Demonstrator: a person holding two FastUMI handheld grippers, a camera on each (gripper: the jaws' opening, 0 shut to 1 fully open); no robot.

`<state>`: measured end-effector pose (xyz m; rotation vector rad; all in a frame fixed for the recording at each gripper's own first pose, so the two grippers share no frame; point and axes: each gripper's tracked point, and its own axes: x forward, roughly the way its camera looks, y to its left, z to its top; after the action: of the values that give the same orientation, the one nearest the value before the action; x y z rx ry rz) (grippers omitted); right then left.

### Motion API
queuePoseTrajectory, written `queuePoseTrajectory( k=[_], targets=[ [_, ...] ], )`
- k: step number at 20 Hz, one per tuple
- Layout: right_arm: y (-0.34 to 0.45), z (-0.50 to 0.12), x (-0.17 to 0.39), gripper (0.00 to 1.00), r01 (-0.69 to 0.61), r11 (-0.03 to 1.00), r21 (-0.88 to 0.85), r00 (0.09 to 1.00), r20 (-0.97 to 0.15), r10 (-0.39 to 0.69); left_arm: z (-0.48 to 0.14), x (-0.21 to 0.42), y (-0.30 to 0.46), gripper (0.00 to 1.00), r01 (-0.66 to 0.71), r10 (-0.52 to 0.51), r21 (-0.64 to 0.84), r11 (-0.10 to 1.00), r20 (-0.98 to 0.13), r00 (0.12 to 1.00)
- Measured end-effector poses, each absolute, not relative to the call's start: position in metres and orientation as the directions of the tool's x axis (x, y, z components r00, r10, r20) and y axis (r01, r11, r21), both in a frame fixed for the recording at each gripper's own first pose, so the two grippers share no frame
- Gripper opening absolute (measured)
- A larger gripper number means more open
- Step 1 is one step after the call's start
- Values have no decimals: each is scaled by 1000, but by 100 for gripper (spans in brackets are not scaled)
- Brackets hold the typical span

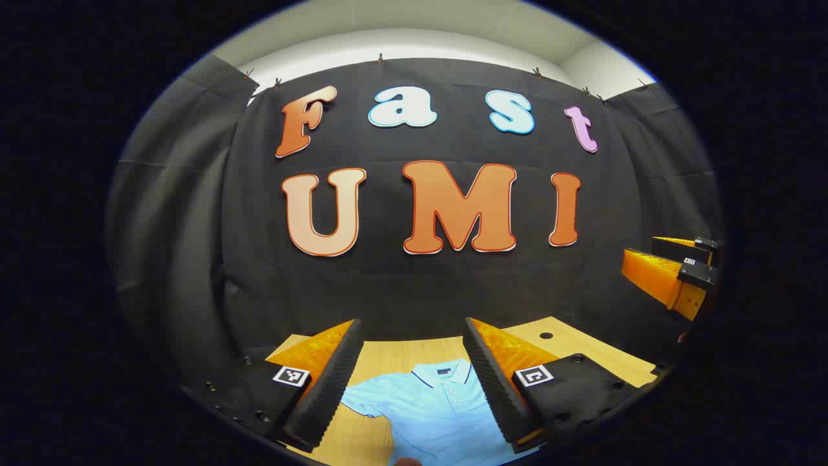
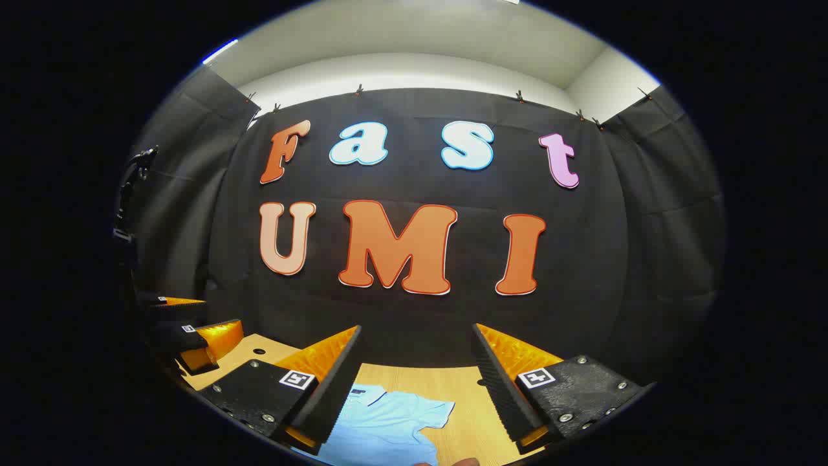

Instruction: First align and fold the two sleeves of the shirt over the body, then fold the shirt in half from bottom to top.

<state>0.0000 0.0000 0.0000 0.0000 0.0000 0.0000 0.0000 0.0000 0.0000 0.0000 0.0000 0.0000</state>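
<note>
Both views high above the table (image 1: pixel 569 336), facing the far cloth wall (image 1: pixel 414 285), sharing the shirt (image 1: pixel 440 414).

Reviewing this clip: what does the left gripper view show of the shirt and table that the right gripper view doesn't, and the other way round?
Left gripper view: the shirt's collar and button placket sit between its fingers, with one short sleeve spread out, and the right gripper off to the side.
Right gripper view: the other sleeve lies flat on bare wood, and the left gripper is at the edge.
Both: the light blue shirt lying unfolded on the wooden table, each view's own gripper open and raised above it.
</note>
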Motion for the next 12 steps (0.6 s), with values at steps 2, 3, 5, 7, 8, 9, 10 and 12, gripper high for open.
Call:
queuePoseTrajectory(
  k=[2, 3, 5, 7, 8, 9, 10, 12],
  targets=[
    [-6, 0, 5, 100, -8, 1000, -10, 1000, 5, 8, 0, -1, -7, 98, -7, 7, 1, 1000, -3, 1000],
    [-7, -2, 6, 98, -14, 1000, -15, 1000, 5, 15, 1, -2, -8, 100, -13, 13, 8, 1000, -1, 1000],
    [-11, -5, 8, 98, -22, 1000, -19, 1000, 1, 22, 2, -1, -11, 100, -26, 26, 19, 999, 3, 1000],
    [-12, -9, 8, 98, -30, 999, -15, 1000, -9, 30, 1, 2, -16, 100, -20, 20, 16, 1000, -2, 1000],
    [-12, -11, 8, 98, -39, 999, -11, 999, -15, 38, 0, 4, -17, 99, -23, 23, 16, 1000, -10, 1000],
    [-10, -14, 9, 98, -56, 998, -8, 998, -22, 55, -1, 4, -18, 100, -27, 27, 12, 1000, -13, 1000],
    [-10, -14, 8, 98, -64, 998, -10, 998, -21, 63, 0, 5, -18, 100, -36, 36, 9, 999, -14, 999],
    [-16, -11, 9, 98, -67, 998, -22, 998, -9, 67, 3, 6, -17, 100, -51, 51, -2, 999, -8, 999]
  ],
)
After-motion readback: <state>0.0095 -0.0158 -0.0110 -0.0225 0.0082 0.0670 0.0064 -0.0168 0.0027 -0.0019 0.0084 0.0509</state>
